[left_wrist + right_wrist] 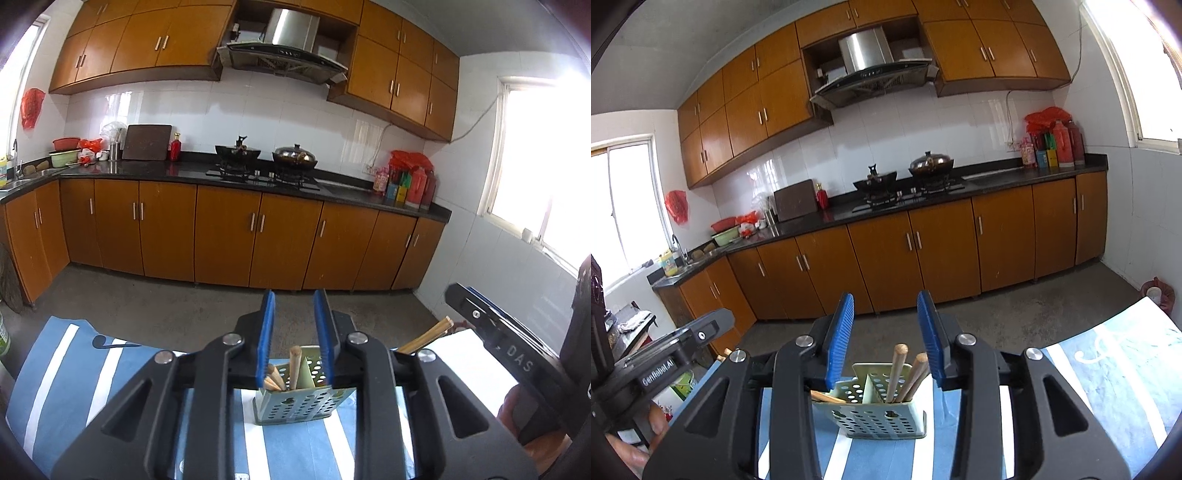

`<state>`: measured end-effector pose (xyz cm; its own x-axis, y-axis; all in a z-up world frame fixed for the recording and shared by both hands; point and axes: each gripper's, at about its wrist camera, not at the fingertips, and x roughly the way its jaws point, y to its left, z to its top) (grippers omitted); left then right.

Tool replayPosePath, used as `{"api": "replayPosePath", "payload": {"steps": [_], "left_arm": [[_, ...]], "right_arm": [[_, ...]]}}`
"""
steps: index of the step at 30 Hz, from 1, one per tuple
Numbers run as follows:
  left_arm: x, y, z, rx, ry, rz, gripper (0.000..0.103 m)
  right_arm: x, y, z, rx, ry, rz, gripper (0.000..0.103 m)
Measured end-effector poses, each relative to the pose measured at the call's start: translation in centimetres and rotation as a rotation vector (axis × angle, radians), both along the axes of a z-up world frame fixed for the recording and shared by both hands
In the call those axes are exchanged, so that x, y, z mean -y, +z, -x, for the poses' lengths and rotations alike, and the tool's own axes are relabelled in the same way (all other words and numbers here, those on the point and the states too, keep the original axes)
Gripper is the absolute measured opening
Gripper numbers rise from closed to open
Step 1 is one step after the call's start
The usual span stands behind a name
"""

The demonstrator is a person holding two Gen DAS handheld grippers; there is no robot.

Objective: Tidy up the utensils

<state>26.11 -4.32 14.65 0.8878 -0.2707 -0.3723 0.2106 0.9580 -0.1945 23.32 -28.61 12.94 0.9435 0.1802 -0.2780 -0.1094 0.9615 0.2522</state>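
Note:
A pale green perforated utensil holder point(299, 404) stands on a blue and white striped cloth point(74, 387). It has two compartments with wooden handles point(294, 363) sticking up. My left gripper point(294, 306) is open and empty, above and behind the holder. In the right wrist view the same holder point(882, 410) holds two wooden sticks point(897, 365) in its right compartment and one leaning stick point(827, 398) at its left. My right gripper point(885, 310) is open and empty above it. The right gripper's body point(506, 343) shows at the right of the left wrist view, with wooden chopsticks point(424, 338) lying beside it.
The cloth covers a table point(1126, 369) whose far edge faces a grey floor point(184, 306). Beyond stand brown cabinets point(229, 232) under a black counter with two pots on a stove point(266, 158). The left gripper's body point(661, 362) shows at the left.

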Motion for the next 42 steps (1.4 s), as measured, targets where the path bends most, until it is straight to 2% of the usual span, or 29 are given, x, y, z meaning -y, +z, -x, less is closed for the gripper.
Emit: {"api": "replayPosePath", "payload": {"steps": [2, 8, 10, 12, 14, 15, 17, 23, 30, 35, 42], "left_arm": [[-0.5, 0.4, 0.8, 0.015, 0.008, 0.006, 0.029], [-2.7, 0.7, 4.4, 0.055, 0.061, -0.024, 0.049], [-3.3, 0.3, 5.7, 0.06, 0.072, -0.034, 0.058], [-4.0, -0.2, 7.2, 0.068, 0.084, -0.041, 0.075], [-4.7, -0.8, 9.0, 0.086, 0.106, -0.059, 0.087], [-5.0, -1.2, 9.9, 0.098, 0.117, -0.069, 0.094], [-5.3, -1.8, 11.3, 0.114, 0.132, -0.087, 0.099], [-5.5, -5.0, 15.3, 0.131, 0.173, -0.16, 0.099], [-5.6, -8.4, 19.1, 0.142, 0.22, -0.203, 0.099], [-5.4, -10.3, 21.5, 0.138, 0.224, -0.209, 0.099], [-5.2, -12.6, 23.4, 0.091, 0.232, -0.213, 0.099]], "right_arm": [[0.4, 0.1, 1.1, 0.019, -0.009, 0.004, 0.047], [0.9, -0.2, 4.9, 0.066, -0.028, 0.028, 0.062], [0.9, -0.6, 6.1, 0.077, -0.034, 0.043, 0.07], [0.8, -0.9, 7.3, 0.091, -0.043, 0.062, 0.078], [0.5, -1.3, 8.6, 0.108, -0.053, 0.082, 0.088], [0.3, -1.5, 9.1, 0.117, -0.063, 0.091, 0.096], [0.0, -2.0, 10.3, 0.134, -0.082, 0.101, 0.101], [-1.1, -4.9, 13.1, 0.108, -0.129, 0.156, 0.101], [-2.9, -8.2, 16.1, 0.094, -0.17, 0.269, 0.101], [-3.6, -10.1, 17.7, 0.044, -0.139, 0.255, 0.101], [-3.6, -12.3, 19.6, -0.016, -0.138, 0.228, 0.101]]}}
